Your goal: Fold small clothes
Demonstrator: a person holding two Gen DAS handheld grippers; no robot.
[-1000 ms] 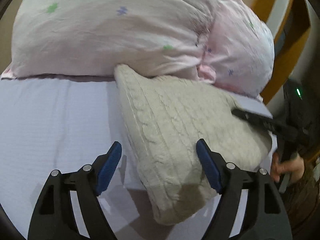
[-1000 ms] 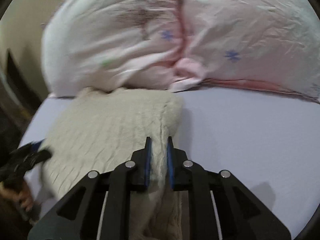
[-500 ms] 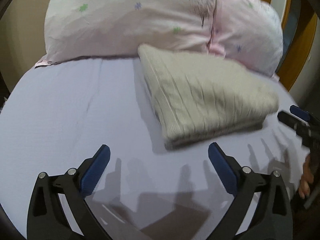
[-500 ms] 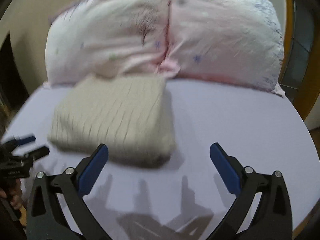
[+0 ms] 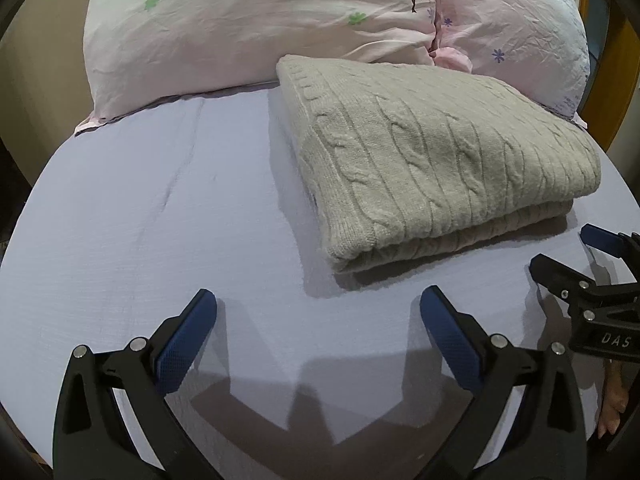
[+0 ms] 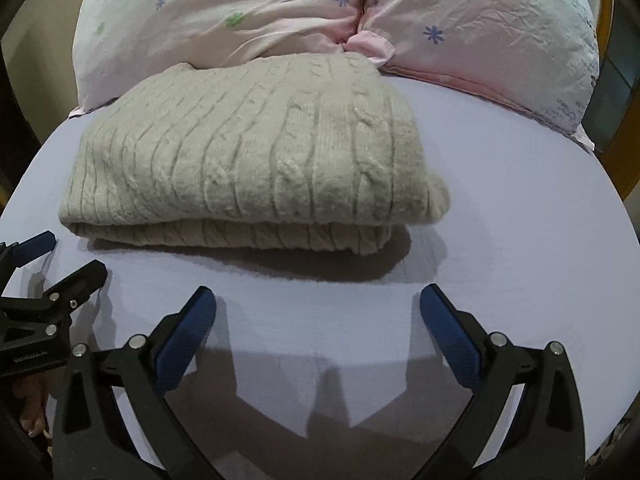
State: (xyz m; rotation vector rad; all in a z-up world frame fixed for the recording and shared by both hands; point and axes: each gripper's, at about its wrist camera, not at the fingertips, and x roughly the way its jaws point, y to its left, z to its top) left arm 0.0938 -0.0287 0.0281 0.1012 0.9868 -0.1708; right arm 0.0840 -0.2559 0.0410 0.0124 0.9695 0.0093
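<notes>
A beige cable-knit sweater (image 5: 432, 152) lies folded into a thick rectangle on the lilac bed sheet (image 5: 160, 220), its far edge against the pillows. It also shows in the right wrist view (image 6: 256, 152). My left gripper (image 5: 318, 312) is open and empty, hovering over bare sheet short of the sweater's near left corner. My right gripper (image 6: 318, 312) is open and empty, short of the sweater's near edge. The right gripper shows at the right edge of the left wrist view (image 5: 592, 264), and the left gripper at the left edge of the right wrist view (image 6: 44, 268).
Two pink flower-print pillows (image 5: 248, 20) (image 6: 480, 28) stand along the head of the bed behind the sweater. A wooden bed frame (image 5: 616, 68) runs at the far right. The sheet (image 6: 520, 220) stretches to the sweater's right.
The right gripper let go of the sweater and opened. Both grippers pulled back toward the near edge of the bed. The sweater now lies flat, folded.
</notes>
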